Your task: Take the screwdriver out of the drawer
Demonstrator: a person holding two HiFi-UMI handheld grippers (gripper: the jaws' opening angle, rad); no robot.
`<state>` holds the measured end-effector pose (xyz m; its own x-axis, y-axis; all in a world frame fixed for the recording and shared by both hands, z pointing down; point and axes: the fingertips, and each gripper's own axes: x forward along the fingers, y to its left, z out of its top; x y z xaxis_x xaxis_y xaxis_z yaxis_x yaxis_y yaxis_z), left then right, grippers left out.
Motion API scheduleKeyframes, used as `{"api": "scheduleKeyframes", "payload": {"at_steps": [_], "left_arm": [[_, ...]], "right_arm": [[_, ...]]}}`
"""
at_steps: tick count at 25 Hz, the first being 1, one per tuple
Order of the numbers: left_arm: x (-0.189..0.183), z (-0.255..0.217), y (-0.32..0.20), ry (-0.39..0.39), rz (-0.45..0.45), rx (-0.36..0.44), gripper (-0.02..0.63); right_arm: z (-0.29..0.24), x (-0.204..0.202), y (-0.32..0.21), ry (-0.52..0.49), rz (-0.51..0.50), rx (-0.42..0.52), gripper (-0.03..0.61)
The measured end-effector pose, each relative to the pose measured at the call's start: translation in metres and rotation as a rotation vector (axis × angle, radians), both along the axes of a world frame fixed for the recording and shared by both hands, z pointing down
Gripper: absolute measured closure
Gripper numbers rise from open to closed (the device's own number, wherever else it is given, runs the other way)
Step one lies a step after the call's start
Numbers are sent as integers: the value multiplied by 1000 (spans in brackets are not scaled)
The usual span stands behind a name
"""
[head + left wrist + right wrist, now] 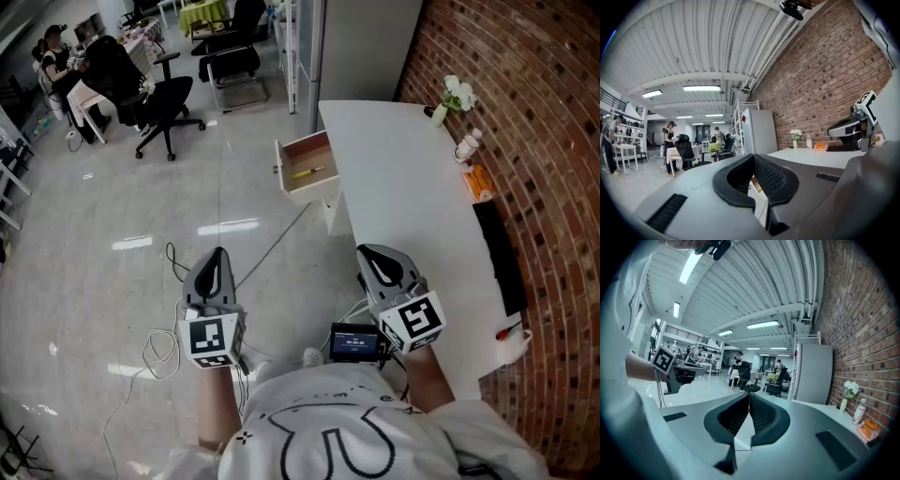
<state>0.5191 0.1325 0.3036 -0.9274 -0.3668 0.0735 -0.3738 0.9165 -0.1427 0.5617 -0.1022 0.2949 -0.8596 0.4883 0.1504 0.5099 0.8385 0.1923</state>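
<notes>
**Approach position: tongs to drawer**

1. Tongs state. We read the left tongs [217, 253] as closed tip to tip, with nothing between the jaws. The right tongs [367, 251] are also fully closed and empty. Both point roughly level and forward, side by side, close to the body.

2. Location of the target. The screwdriver [307, 173] lies in the drawer [286, 178]. The drawer stands pulled out from the side of the white bench [412, 216], over the floor [141, 234]. In the head view the tool shows as a thin yellow bar on the drawer bottom, apart from the walls. We cannot tell which end is the tip.

3. Governing relation. The drawer is straight ahead and well apart from both tongs, and neither has reached it.
   - It sits between the two pointing lines, somewhat closer to the right tongs.
   - The long axis of the screwdriver runs nearly across the head view, so it lies crosswise to the direction in which the tongs point.

4. Assessment. We judge that the task is at its start, since the tool is untouched. The right tongs are the nearer, but the bench edge borders them on their outer side. Either pair must open before descending into the drawer. A crosswise shaft suits a straight-in approach, with the jaws closing across it.
</notes>
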Motion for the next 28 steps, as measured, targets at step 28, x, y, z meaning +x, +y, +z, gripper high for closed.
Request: {"api": "scheduleKeyframes", "payload": {"at_steps": [28], "left_arm": [[-114, 23, 44, 38, 38, 2, 609]], "right_arm": [[27, -106, 33, 56, 81, -74, 558]]}}
